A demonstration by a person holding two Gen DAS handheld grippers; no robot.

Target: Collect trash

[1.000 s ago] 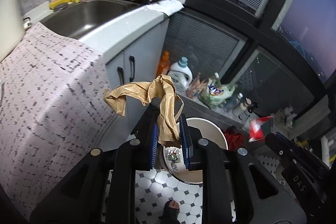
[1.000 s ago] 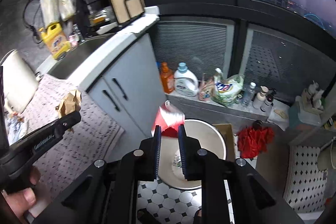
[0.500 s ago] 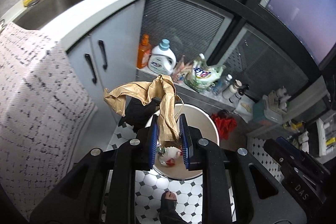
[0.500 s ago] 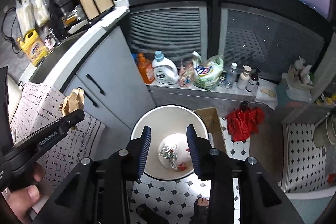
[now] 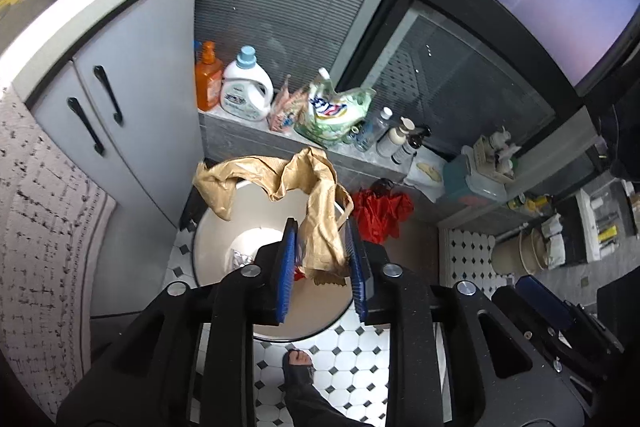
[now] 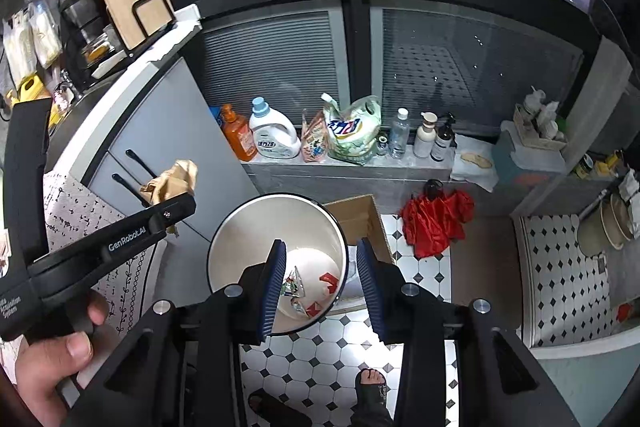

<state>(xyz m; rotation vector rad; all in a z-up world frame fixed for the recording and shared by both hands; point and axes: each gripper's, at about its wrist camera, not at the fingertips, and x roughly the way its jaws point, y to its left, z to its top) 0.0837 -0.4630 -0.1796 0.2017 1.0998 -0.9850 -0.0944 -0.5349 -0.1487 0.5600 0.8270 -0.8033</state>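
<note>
Brown paper: crumpled, creased kraft paper [image 5: 320, 223], twisted into a long strip with one end folded out to the left and the other hanging down between the blue pads.
Where the paper is: in the left tool [image 5: 320, 259], directly above the open mouth of the bin; in the right wrist view it shows as a tan wad [image 6: 174, 181] at the tip of that tool, left of the bin.
Bin: round, white inside with a dark rim [image 6: 224, 227], standing on the black-and-white tiled floor [image 6: 316, 355] beside the grey cabinet [image 5: 132, 99].
Bin contents: crinkled foil [image 6: 294, 285] and red-and-white scraps [image 6: 329, 282] lie at the bottom.
Left tool state: jaws have just been opening; the paper lies between them, against the right pad and clear of the left one, so the hold looks loosened.
Left tool pose: angled steeply down over the bin, gripped from below by a hand [image 6: 60, 359] with thumb and finger curled round the handle.
Right tool state: jaws of the right tool [image 6: 322, 283] stand apart with nothing between them, having just been opening.
Right tool pose: points steeply down, its pads framing the right half of the bin's mouth.
Nearby: a red cloth [image 6: 434, 219] lies on the floor right of the bin; a cardboard box [image 6: 360, 217] stands touching the bin's far side.
Person: sandalled feet [image 6: 370, 387] show on the tiles below the tools.
</note>
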